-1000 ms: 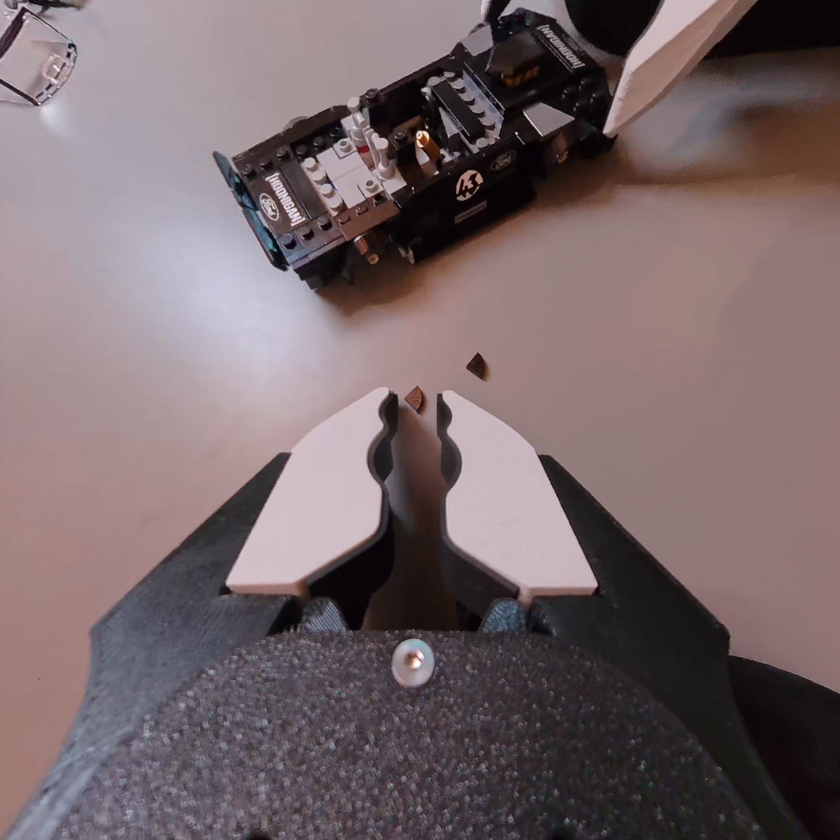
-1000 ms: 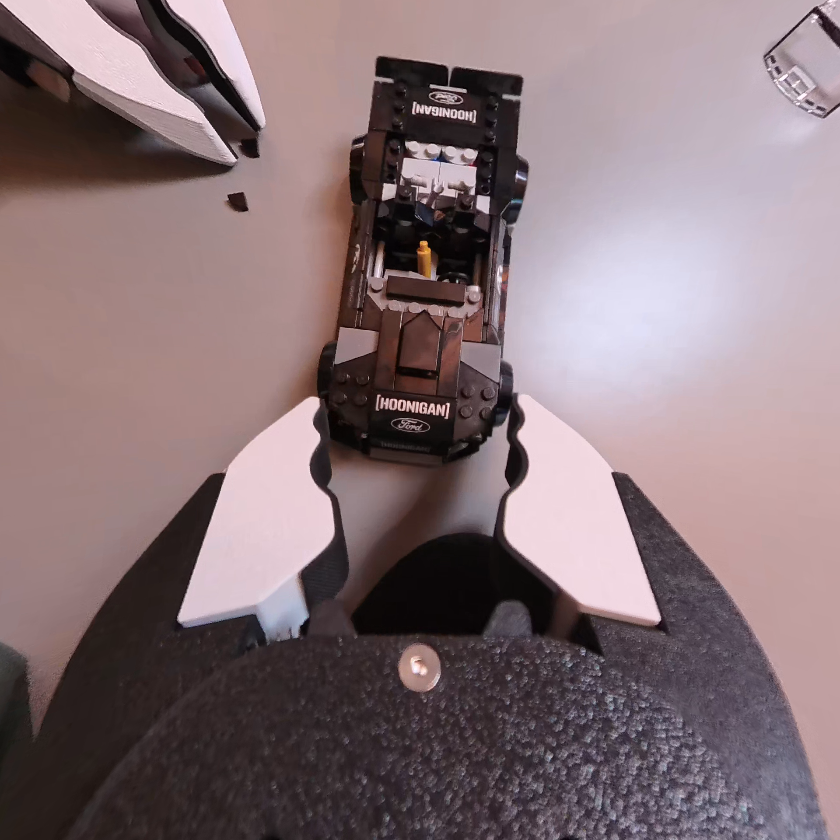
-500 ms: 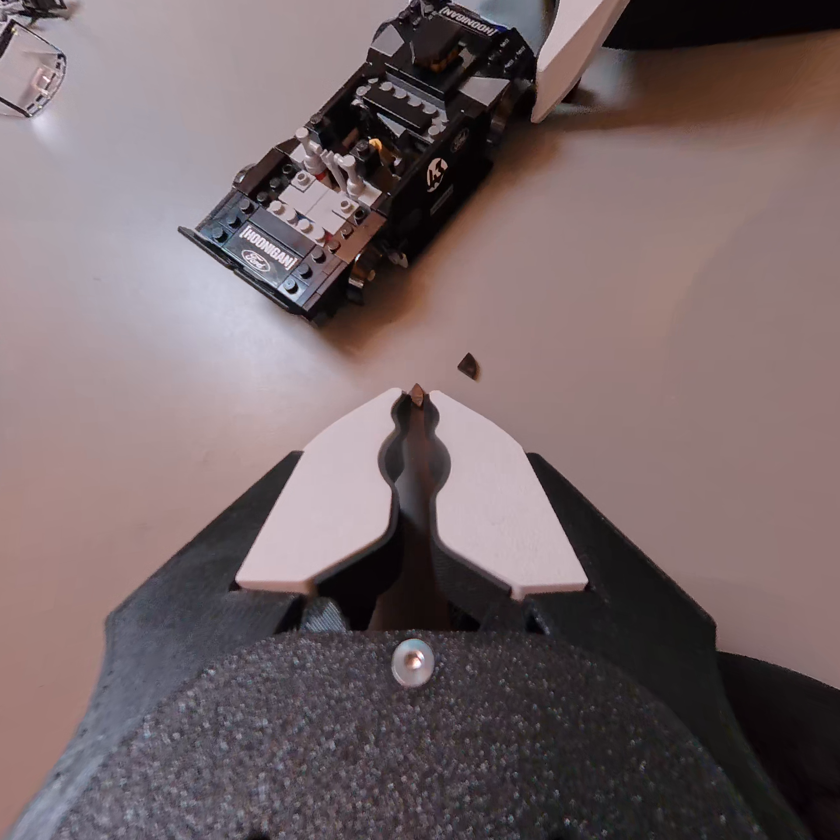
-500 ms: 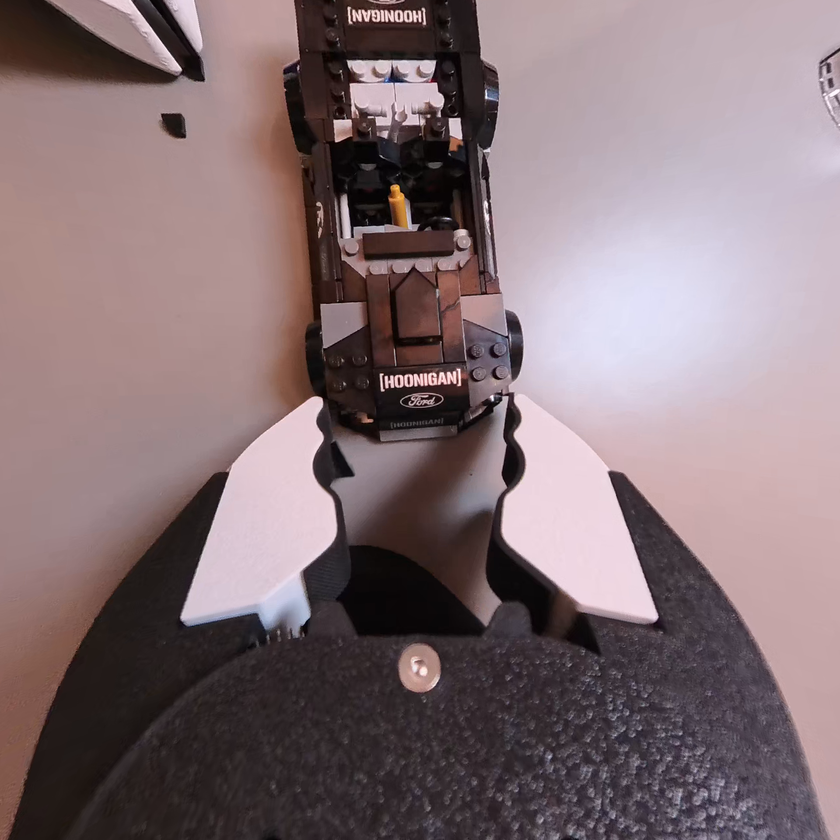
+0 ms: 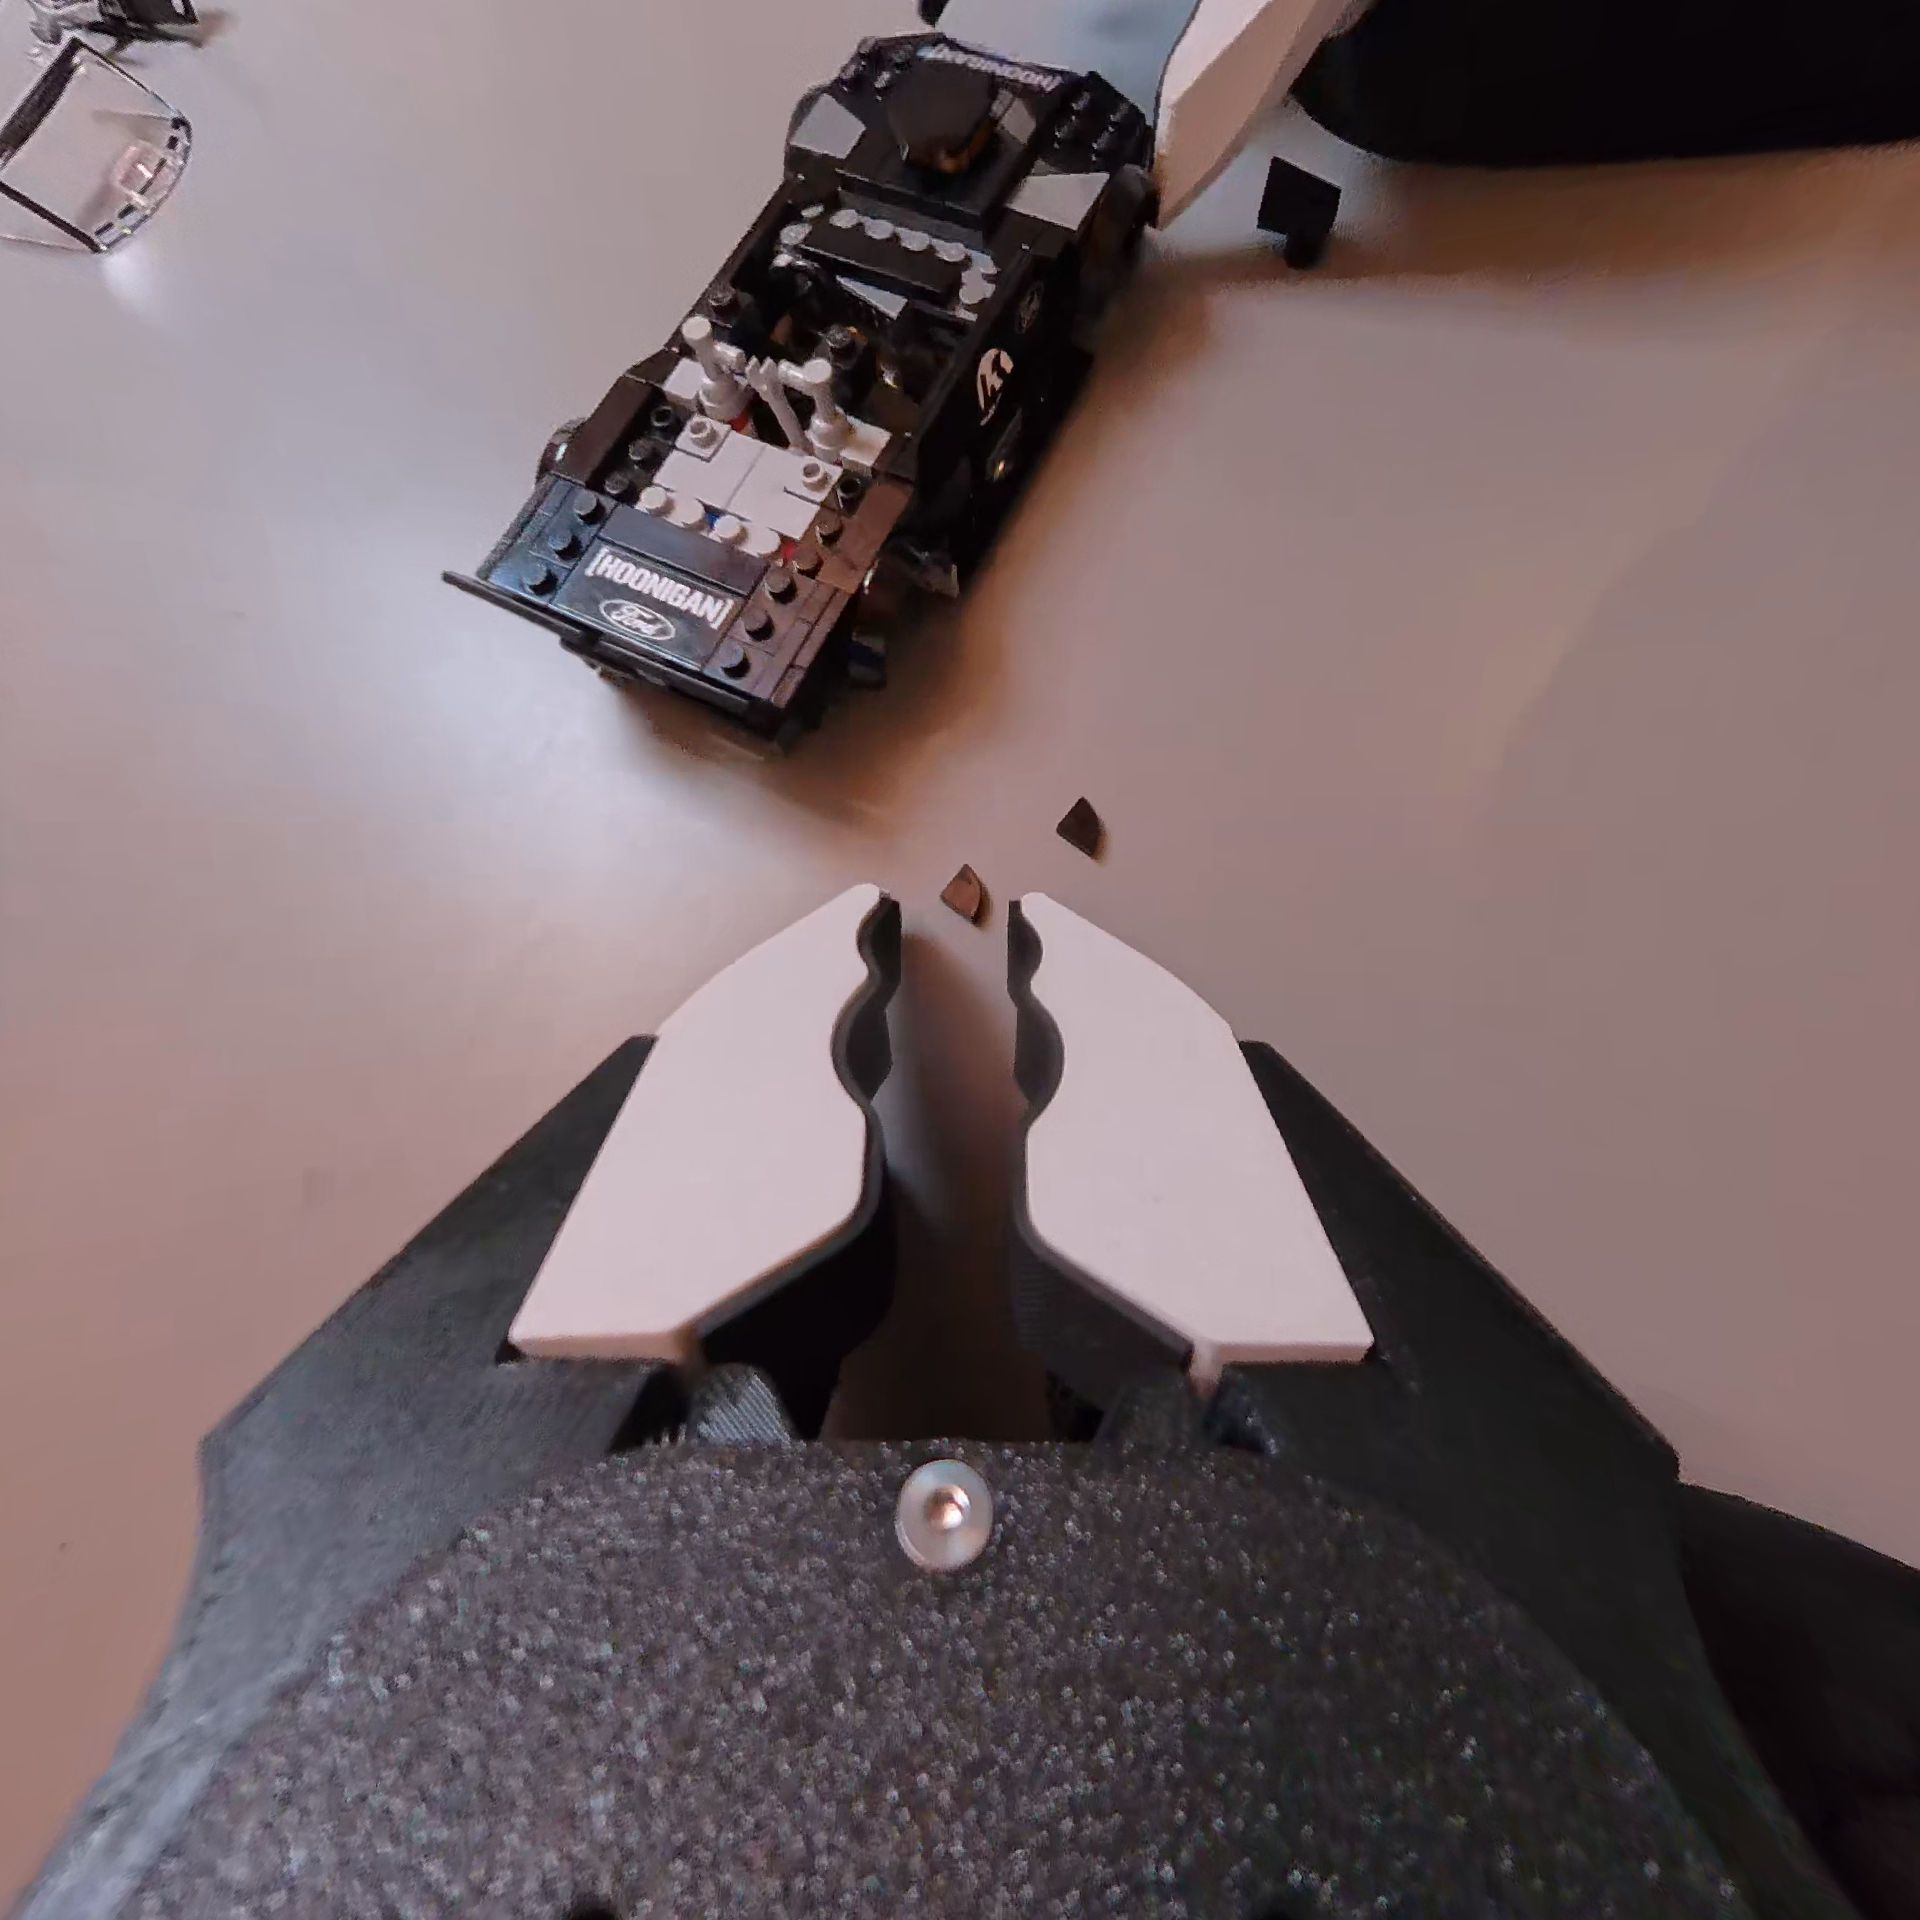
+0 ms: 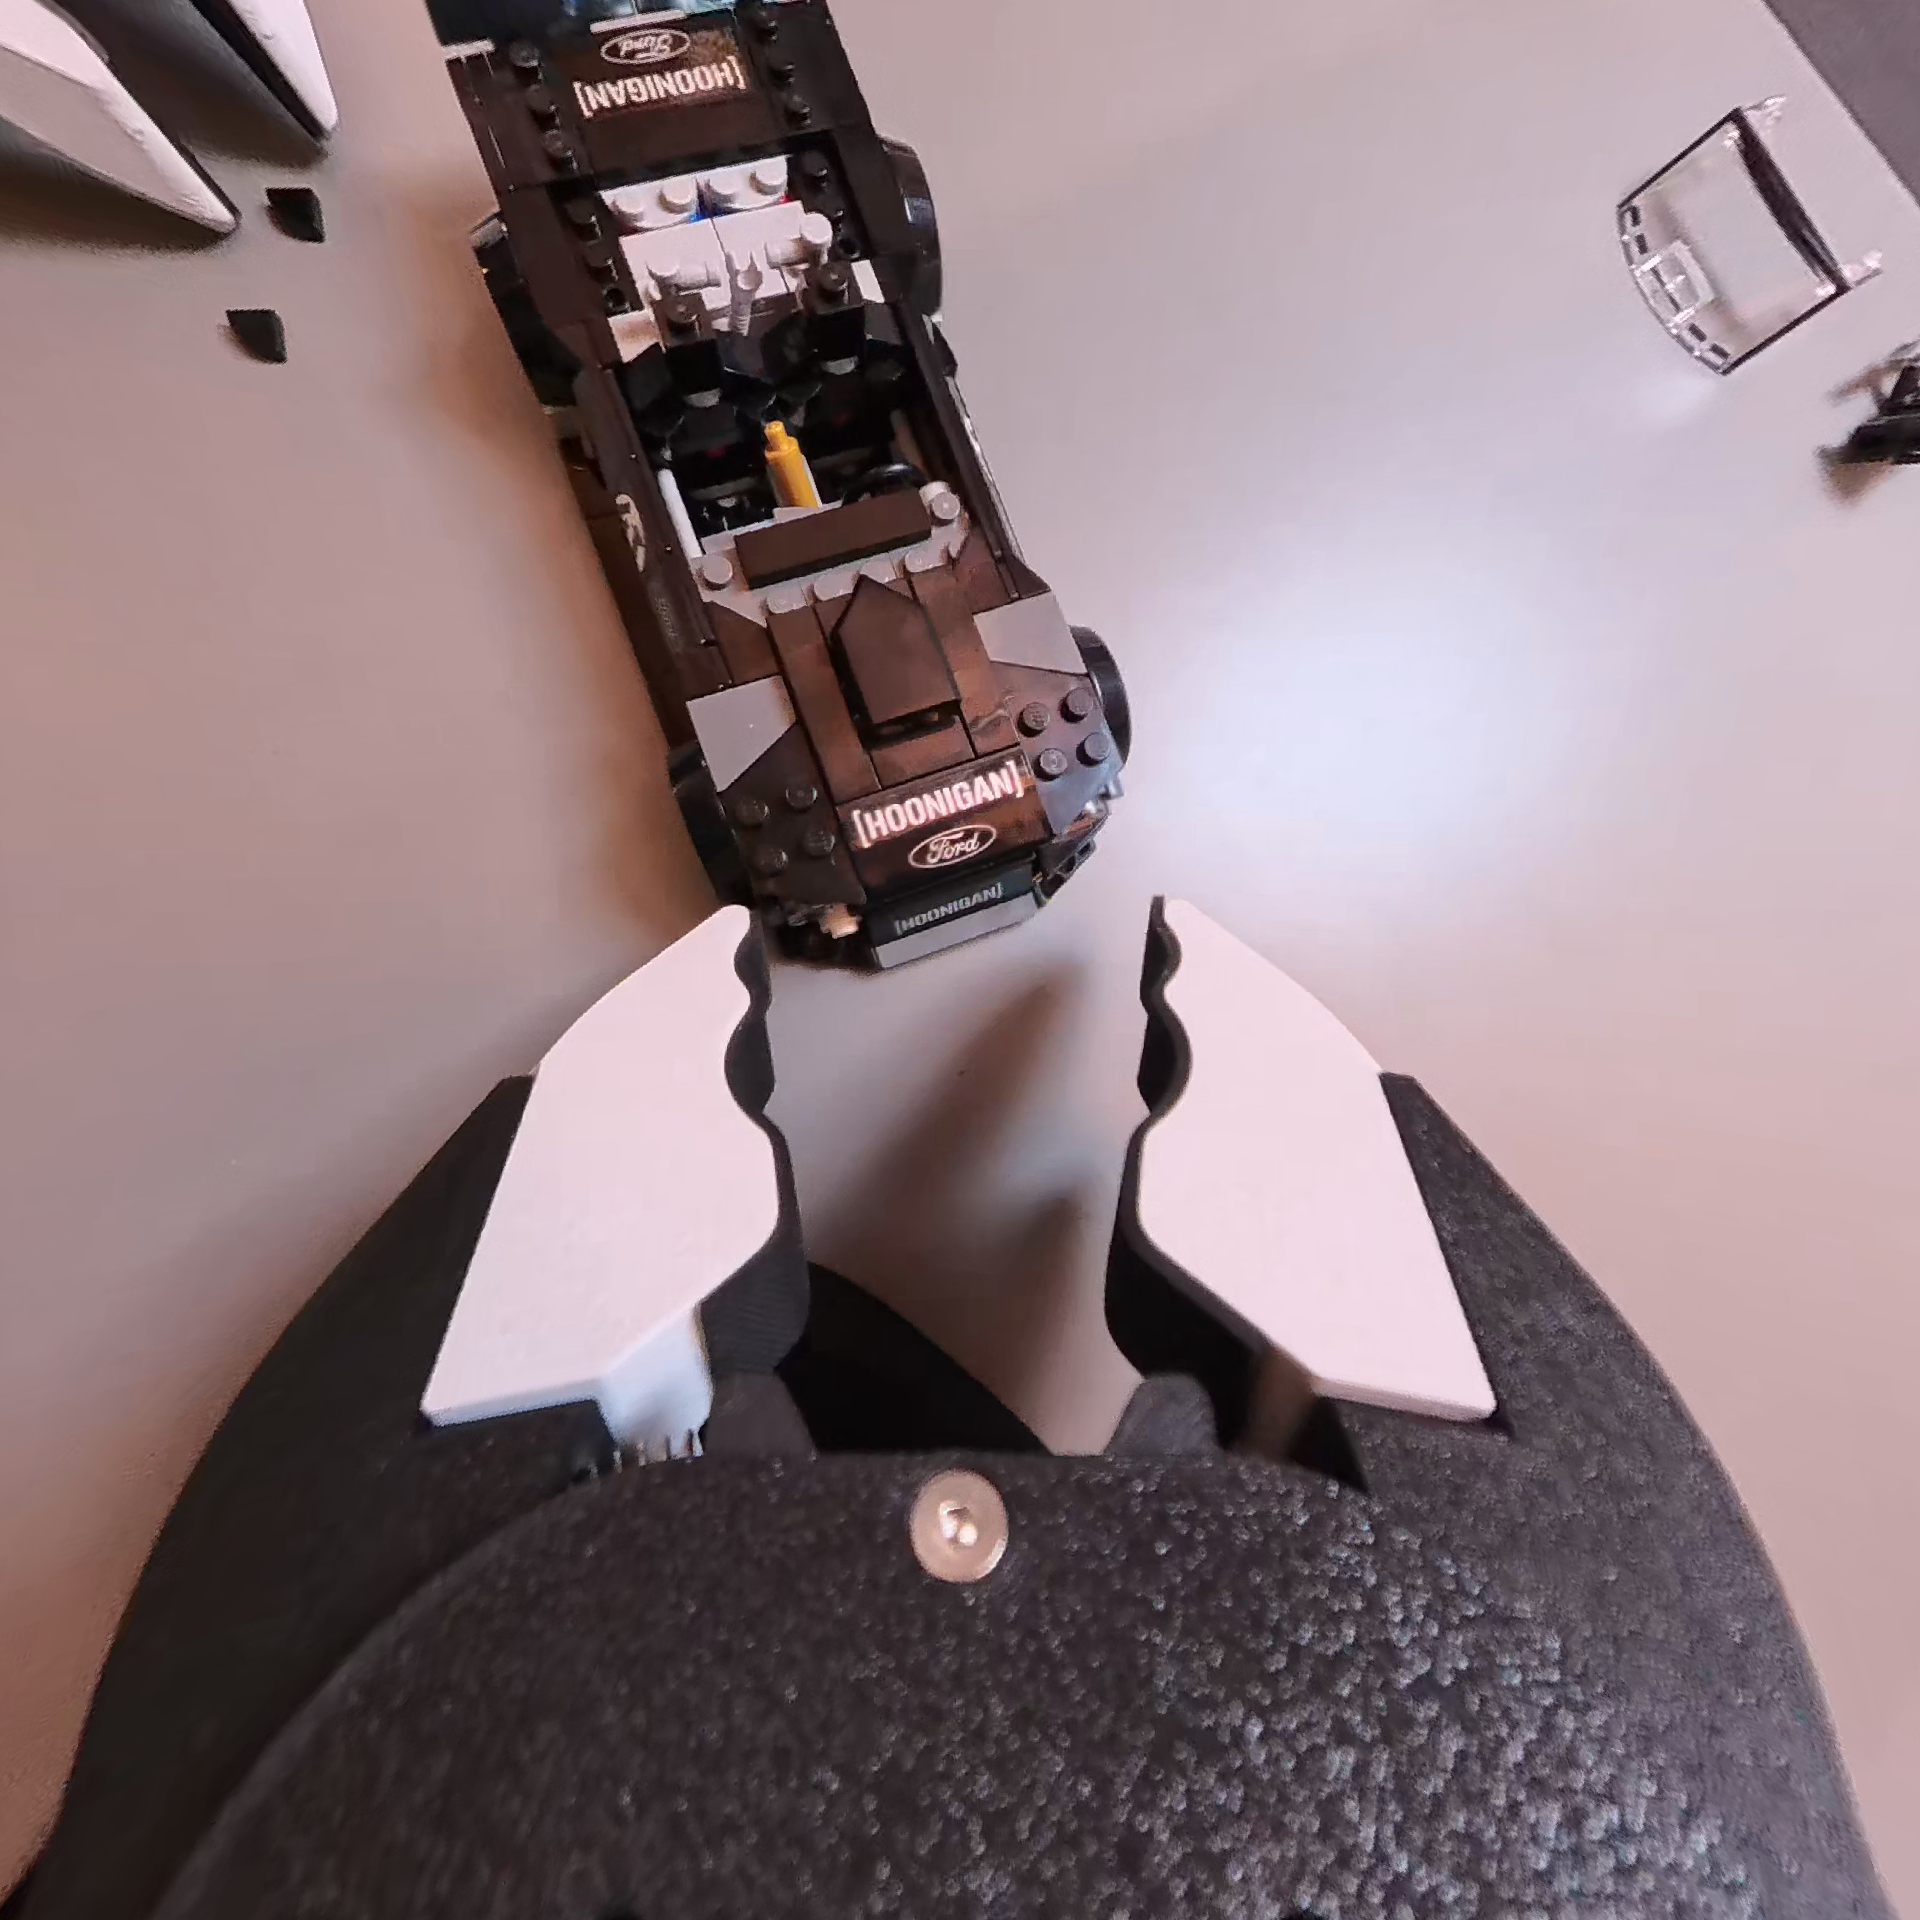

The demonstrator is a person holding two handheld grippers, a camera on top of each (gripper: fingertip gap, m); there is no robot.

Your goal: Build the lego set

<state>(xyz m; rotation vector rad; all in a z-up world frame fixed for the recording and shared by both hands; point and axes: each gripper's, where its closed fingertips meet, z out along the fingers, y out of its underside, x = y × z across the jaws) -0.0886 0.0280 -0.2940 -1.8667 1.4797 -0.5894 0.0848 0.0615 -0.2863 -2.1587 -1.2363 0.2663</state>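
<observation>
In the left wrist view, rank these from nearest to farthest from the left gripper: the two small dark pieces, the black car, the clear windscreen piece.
From the left gripper:
1. Small dark piece, at its fingertips.
2. Second small dark piece, slightly right.
3. Black car, ahead.
4. Clear windscreen piece, far left.

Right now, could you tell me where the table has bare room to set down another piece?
The table is bare between the Lego car and the clear windscreen piece. It is crowded by the left gripper, where two small black pieces lie.
</observation>
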